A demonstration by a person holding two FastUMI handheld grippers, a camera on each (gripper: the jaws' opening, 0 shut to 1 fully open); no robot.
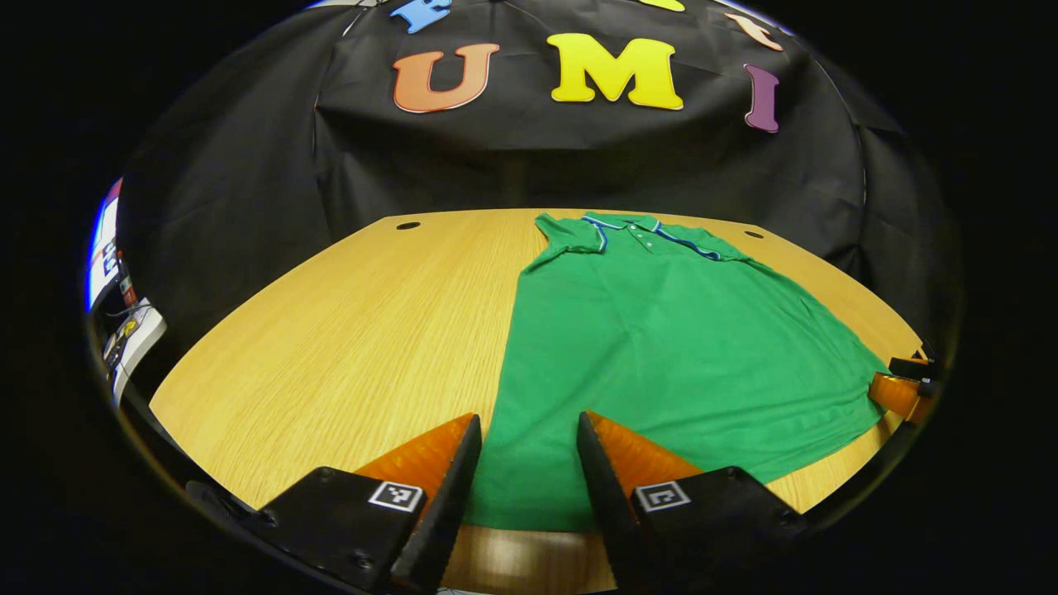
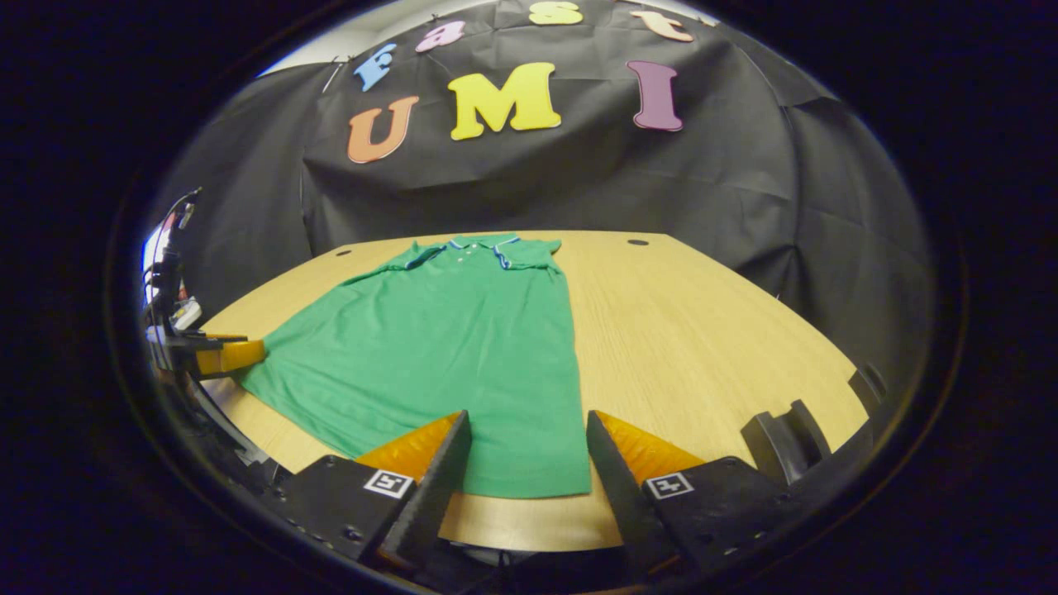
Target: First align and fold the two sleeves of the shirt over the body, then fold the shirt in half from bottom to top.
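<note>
Item: green shirt [image 1: 661, 347], laid flat on a wooden surface [image 1: 347, 330], collar [image 1: 636, 227] toward the upper centre of the left gripper view, hem at the lower centre. In the right gripper view the same shirt [image 2: 446, 347] is spread across the centre-left, collar [image 2: 479, 242] at the top. The sleeves appear already tucked over the body, since the side edges run nearly straight; this is judged, not certain. Left gripper [image 1: 529, 463]: jaws released and spread apart, held at the lower centre over the near hem corner, nothing grasped. Right gripper [image 2: 526, 459]: jaws likewise released, set astride the other hem corner at the lower centre, nothing held. Each gripper is also seen far off in the other's view, at the frame edge beside the hem. Step in hand, as judged: the bottom-to-top fold, with the hem yet to be taken. Handling note: both hem corners should be pinched through all layers at matching points, raised together just clear of the surface, carried evenly toward the collar, and laid down so the edges meet squarely. Uneven lifting is likely to skew the fold or drag the tucked sleeves loose.
</note>
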